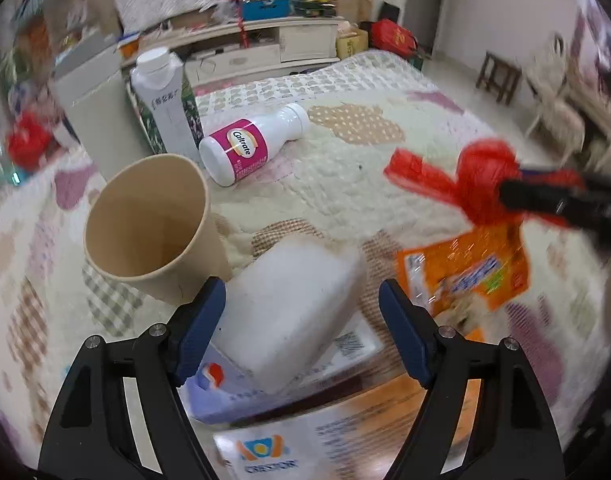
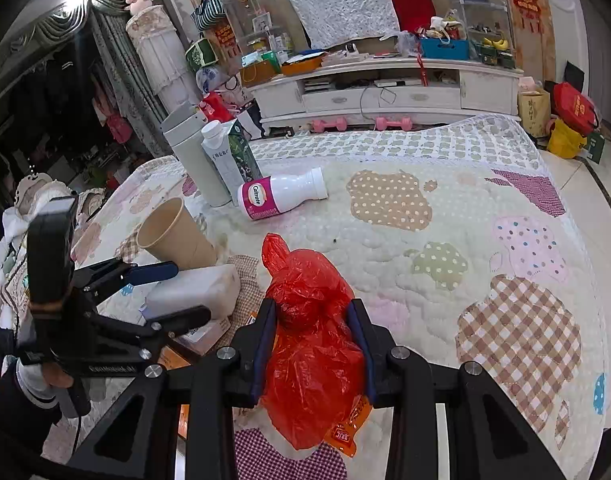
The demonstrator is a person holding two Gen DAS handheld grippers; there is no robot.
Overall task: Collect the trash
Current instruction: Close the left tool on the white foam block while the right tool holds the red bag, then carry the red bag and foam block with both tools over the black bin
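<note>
A white plastic jar (image 1: pixel 293 308) lies on its side on the quilt, on top of a flat printed box (image 1: pixel 225 396). My left gripper (image 1: pixel 301 284) straddles the jar with its jaws wide apart; the right pad stands clear of it. From the right wrist view the left gripper (image 2: pixel 185 292) sits around the same jar (image 2: pixel 197 288). My right gripper (image 2: pixel 311 304) is shut on a crumpled red plastic bag (image 2: pixel 309 320). Seen from the left wrist, it holds that bag (image 1: pixel 477 176) above an orange snack wrapper (image 1: pixel 465 272).
A brown paper cup (image 1: pixel 145 232) stands just left of the jar. Further back a white Caltrate bottle (image 1: pixel 253 144) lies beside an upright carton (image 1: pixel 165 96) and a grey flask (image 2: pixel 189 152). The patchwork quilt (image 2: pixel 425 220) stretches right; a TV cabinet (image 2: pixel 385 88) stands behind.
</note>
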